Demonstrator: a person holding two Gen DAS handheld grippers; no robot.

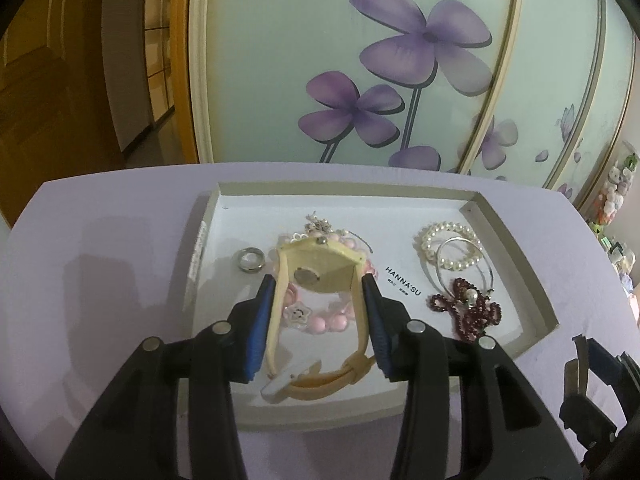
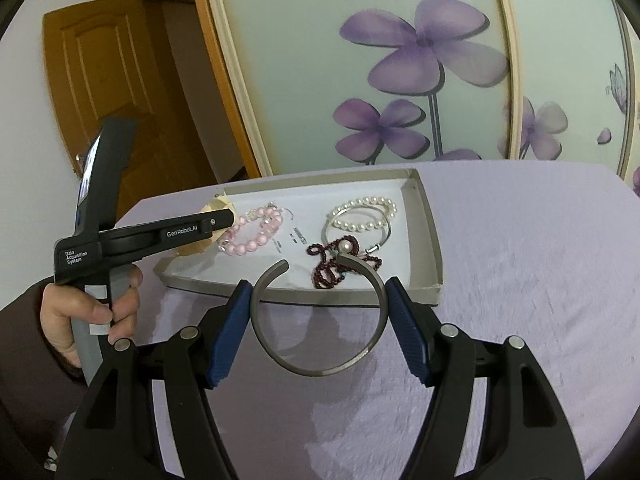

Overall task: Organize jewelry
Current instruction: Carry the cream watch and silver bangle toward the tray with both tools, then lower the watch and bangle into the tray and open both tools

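My left gripper (image 1: 318,280) is shut on a cream wristwatch (image 1: 320,264), holding its strap just above the white tray (image 1: 224,200); the buckle end rests on the tray floor. In the tray lie a pink bead bracelet (image 1: 320,318), a silver ring (image 1: 250,259), a pearl bracelet (image 1: 450,246), a thin silver bangle (image 1: 466,262) and a dark red bead strand (image 1: 466,308). My right gripper (image 2: 318,286) is shut on an open grey metal cuff bangle (image 2: 320,370), held above the cloth just in front of the tray (image 2: 430,220).
The tray sits on a table with a lilac cloth (image 2: 520,280). A wardrobe door with purple flowers (image 1: 420,40) stands behind. A wooden door (image 2: 104,64) is at the left. The left gripper body (image 2: 144,236) shows in the right wrist view.
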